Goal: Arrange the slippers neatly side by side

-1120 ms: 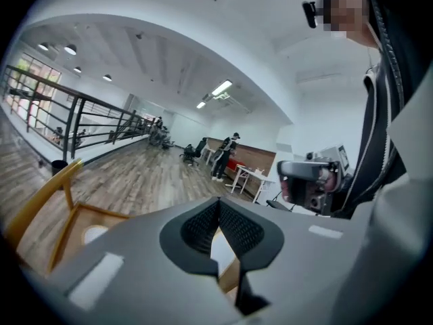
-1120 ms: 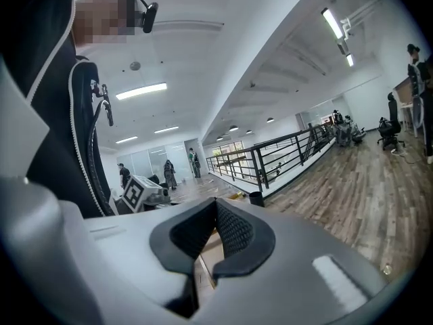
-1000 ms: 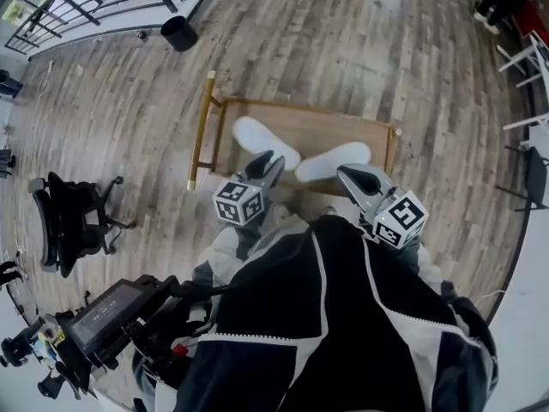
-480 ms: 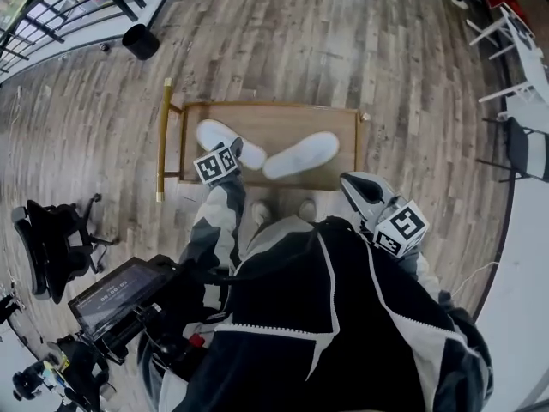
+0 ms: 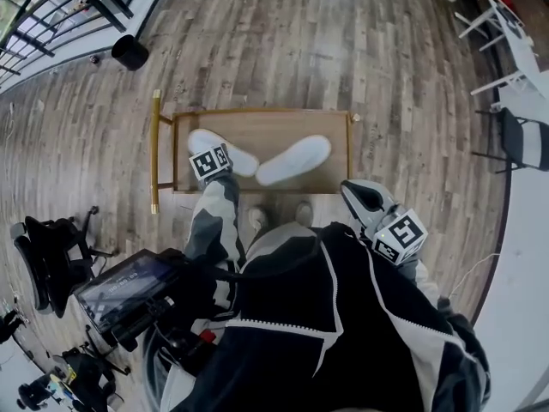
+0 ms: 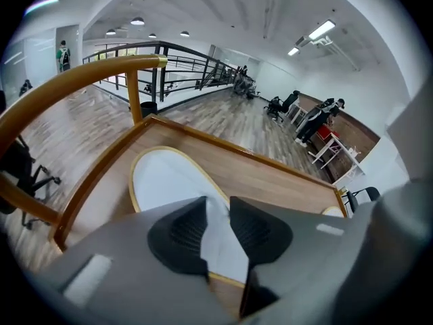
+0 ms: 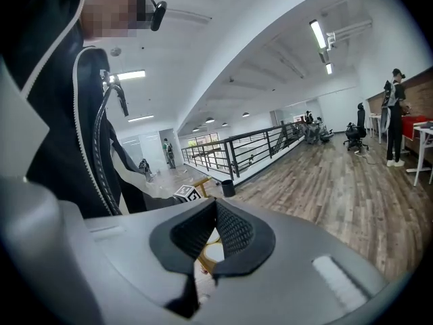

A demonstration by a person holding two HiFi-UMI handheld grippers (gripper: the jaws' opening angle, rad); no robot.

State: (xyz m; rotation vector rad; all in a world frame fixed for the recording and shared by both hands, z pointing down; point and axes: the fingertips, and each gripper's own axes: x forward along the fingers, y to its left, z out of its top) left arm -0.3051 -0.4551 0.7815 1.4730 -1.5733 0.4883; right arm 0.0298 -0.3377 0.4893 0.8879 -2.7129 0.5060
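Observation:
Two white slippers lie toe to toe in a V on a low wooden table [image 5: 334, 136] with a gold frame. The left slipper [image 5: 236, 153] [image 6: 169, 181] has a tan rim; the right slipper [image 5: 293, 160] lies beside it. My left gripper [image 6: 218, 212] is down at the left slipper's near end, its marker cube [image 5: 210, 161] over it. Its jaws are closing with the slipper's white surface showing in the narrow gap between them. My right gripper [image 5: 350, 189] [image 7: 215, 212] hangs back by the person's body, shut and empty.
A gold handle bar [image 5: 155, 148] stands at the table's left end. A black bin [image 5: 130, 52] and a railing [image 5: 51, 7] are at the far left. An office chair [image 5: 51, 247], a screen rig [image 5: 129, 286] and white furniture [image 5: 506, 24] ring the wooden floor.
My left gripper has moved forward and down from beside the body onto the left slipper's near end. The right gripper has stayed near the body.

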